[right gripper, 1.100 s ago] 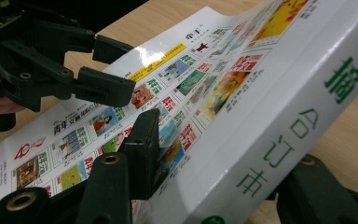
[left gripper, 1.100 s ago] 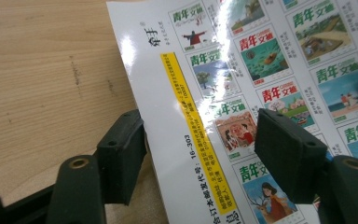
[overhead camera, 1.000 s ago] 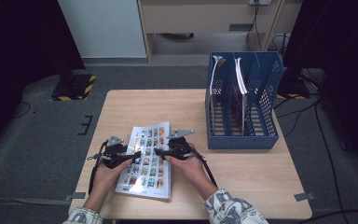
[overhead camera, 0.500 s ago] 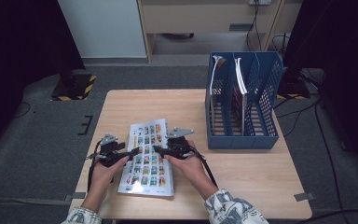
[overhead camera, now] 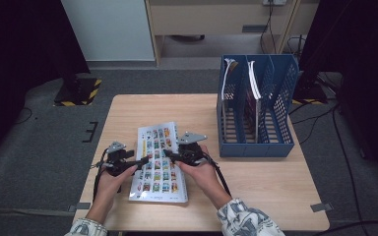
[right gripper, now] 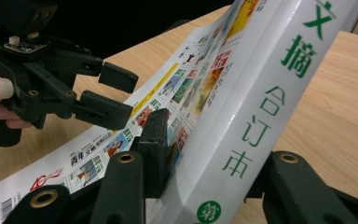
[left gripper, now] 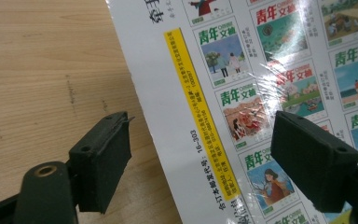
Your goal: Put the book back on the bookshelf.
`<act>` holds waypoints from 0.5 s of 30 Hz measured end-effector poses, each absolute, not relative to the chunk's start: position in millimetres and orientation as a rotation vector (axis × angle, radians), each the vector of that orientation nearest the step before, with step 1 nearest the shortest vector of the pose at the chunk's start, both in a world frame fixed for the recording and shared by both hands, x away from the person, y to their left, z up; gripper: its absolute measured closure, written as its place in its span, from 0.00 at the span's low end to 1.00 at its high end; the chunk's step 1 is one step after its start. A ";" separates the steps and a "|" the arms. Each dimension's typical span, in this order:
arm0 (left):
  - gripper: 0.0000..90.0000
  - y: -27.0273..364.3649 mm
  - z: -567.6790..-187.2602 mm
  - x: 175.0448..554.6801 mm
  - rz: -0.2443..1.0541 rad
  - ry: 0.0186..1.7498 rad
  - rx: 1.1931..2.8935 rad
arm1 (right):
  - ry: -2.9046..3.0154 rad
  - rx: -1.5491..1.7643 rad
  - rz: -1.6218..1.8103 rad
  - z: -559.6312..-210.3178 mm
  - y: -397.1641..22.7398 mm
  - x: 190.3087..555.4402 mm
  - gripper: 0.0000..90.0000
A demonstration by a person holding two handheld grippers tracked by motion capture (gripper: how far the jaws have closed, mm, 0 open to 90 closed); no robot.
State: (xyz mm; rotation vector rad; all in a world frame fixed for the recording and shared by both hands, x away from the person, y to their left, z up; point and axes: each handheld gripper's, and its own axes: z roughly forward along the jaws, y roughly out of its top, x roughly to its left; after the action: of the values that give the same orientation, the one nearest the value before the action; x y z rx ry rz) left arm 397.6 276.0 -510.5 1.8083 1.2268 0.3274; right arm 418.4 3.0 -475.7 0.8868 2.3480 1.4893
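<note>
A thick magazine volume (overhead camera: pixel 157 169) with many small cover pictures lies on the wooden table (overhead camera: pixel 256 182). My right gripper (overhead camera: pixel 171 156) is shut on its spine side. In the right gripper view the white spine with green characters (right gripper: pixel 261 93) rises tilted between the jaws of that gripper (right gripper: pixel 214 158), which have just been closing on it. My left gripper (overhead camera: pixel 139 161) is at the volume's left edge. In the left gripper view this gripper (left gripper: pixel 205 158) straddles the cover's (left gripper: pixel 261 70) white margin, open, without touching it. Its jaws have just been opening. It also appears, open, in the right gripper view (right gripper: pixel 114 93).
A blue mesh file rack (overhead camera: pixel 256 142) with several slots stands at the table's right back and holds a few upright volumes. Bare wood lies to the right of my hands and behind the volume. Dark floor surrounds the table.
The left gripper's jaws stand a little wider apart than before. Both hands stay about where they were, with the volume still under them.
</note>
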 end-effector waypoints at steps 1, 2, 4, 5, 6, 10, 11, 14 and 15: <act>0.22 275.3 -511.1 397.6 0.315 1.225 1.811 | 2.345 0.878 1.489 -475.1 2.8 418.8 0.69; 0.22 274.8 -511.9 398.9 0.315 1.205 1.810 | 2.342 0.877 1.492 -474.0 3.0 418.9 0.69; 0.22 273.4 -512.2 398.1 0.311 1.219 1.819 | 2.343 0.866 1.491 -472.3 3.3 419.2 0.70; 0.22 273.1 -512.3 398.2 0.307 1.218 1.822 | 2.341 0.858 1.487 -471.0 3.8 419.5 0.70; 0.21 272.6 -512.6 398.3 0.305 1.217 1.824 | 2.340 0.860 1.487 -470.2 4.3 419.5 0.70; 0.20 271.0 -514.2 399.6 0.299 1.214 1.825 | 2.337 0.840 1.488 -466.0 6.1 423.6 0.72; 0.20 270.9 -514.1 400.0 0.297 1.215 1.816 | 2.333 0.839 1.490 -465.3 6.7 424.7 0.72; 0.20 271.7 -514.9 402.9 0.295 1.218 1.788 | 2.325 0.829 1.501 -464.2 8.3 427.5 0.73; 0.20 271.9 -515.3 404.8 0.289 1.218 1.797 | 2.327 0.827 1.502 -463.6 8.6 428.6 0.73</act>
State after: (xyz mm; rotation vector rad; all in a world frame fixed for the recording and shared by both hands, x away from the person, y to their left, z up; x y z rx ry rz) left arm 404.8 271.9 -515.3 1.7974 1.2181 0.2889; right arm 428.6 8.6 -463.6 0.8270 2.3270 1.5022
